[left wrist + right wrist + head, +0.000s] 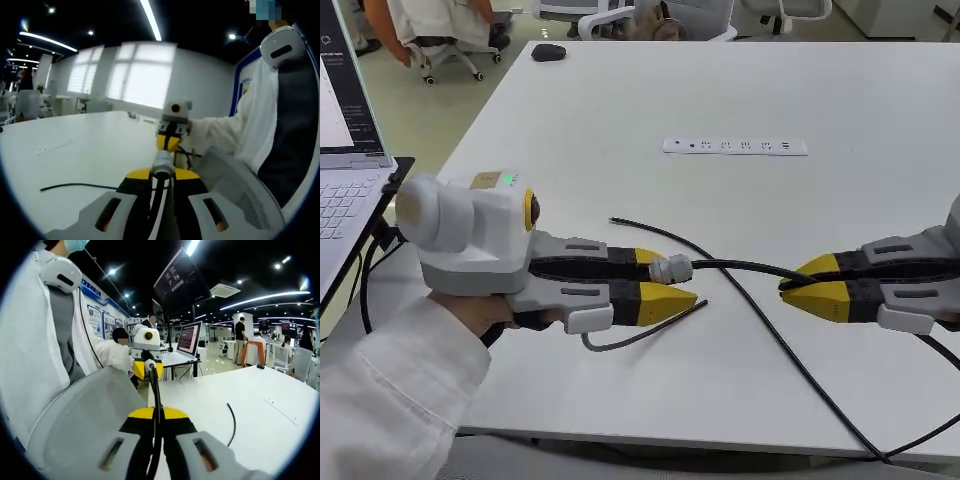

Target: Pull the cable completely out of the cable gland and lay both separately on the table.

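My left gripper (pixel 678 278) is shut on a pale grey cable gland (pixel 670 268), held just above the white table (pixel 620 130). A black cable (pixel 740 266) runs out of the gland to the right, where my right gripper (pixel 788 281) is shut on it. In the left gripper view the gland (pixel 162 162) sits at the yellow tips of the left gripper (pixel 162 174), facing the right gripper (pixel 172 125). In the right gripper view the cable (pixel 156 390) leaves the right gripper (pixel 156 412) toward the gland (pixel 149 365). A short grey-black tail (pixel 640 338) curls out under the left gripper.
A long black cable (pixel 790 350) lies slanted across the table toward its front edge. A white socket strip (pixel 735 147) sits mid-table and a dark mouse (pixel 548 52) at the far edge. An open laptop (pixel 340 150) stands at the left. Office chairs stand beyond the table.
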A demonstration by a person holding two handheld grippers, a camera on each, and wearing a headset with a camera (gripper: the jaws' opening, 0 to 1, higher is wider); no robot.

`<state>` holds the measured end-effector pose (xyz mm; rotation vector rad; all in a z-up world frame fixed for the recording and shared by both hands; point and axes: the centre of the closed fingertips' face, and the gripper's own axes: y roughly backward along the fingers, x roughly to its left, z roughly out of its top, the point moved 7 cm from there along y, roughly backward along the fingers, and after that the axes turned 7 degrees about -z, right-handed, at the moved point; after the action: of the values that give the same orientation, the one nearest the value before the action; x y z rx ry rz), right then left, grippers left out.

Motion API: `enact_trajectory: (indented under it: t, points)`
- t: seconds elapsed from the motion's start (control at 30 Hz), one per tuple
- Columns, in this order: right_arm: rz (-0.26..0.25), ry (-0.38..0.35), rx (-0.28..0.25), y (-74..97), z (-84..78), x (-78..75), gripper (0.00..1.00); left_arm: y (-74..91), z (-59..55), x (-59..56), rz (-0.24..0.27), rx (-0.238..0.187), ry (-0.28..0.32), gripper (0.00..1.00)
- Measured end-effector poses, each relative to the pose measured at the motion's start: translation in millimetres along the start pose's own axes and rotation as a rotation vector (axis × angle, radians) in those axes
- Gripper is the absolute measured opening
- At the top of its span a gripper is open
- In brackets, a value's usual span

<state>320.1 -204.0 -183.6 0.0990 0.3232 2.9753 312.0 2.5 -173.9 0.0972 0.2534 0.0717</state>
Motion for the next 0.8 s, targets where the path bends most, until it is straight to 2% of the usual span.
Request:
enact_trajectory:
  t: [0.2, 0.33, 0.57, 0.7, 0.8]
  points:
    - [-0.024, -0.020, 0.015, 11.4, -8.8, 0.5, 0.02, 0.0, -0.4, -0.3, -0.003, 0.004, 0.001, 0.16]
    - [-0.033, -0.026, 0.022, 12.9, -11.7, 1.3, 0.02, 0.2, -1.3, -0.6, -0.003, 0.008, 0.003, 0.16]
    - [-0.033, -0.031, 0.030, 7.8, -12.4, 3.1, 0.02, 1.7, -2.0, -0.5, 0.002, 0.006, 0.008, 0.16]
    - [-0.035, -0.002, 0.035, 3.4, -8.9, 2.0, 0.02, 4.5, -1.5, -0.3, 0.008, 0.006, 0.019, 0.16]
    - [-0.049, 0.012, 0.035, -0.7, -5.8, -0.6, 0.07, 5.3, -0.8, -0.9, 0.011, -0.003, 0.016, 0.16]
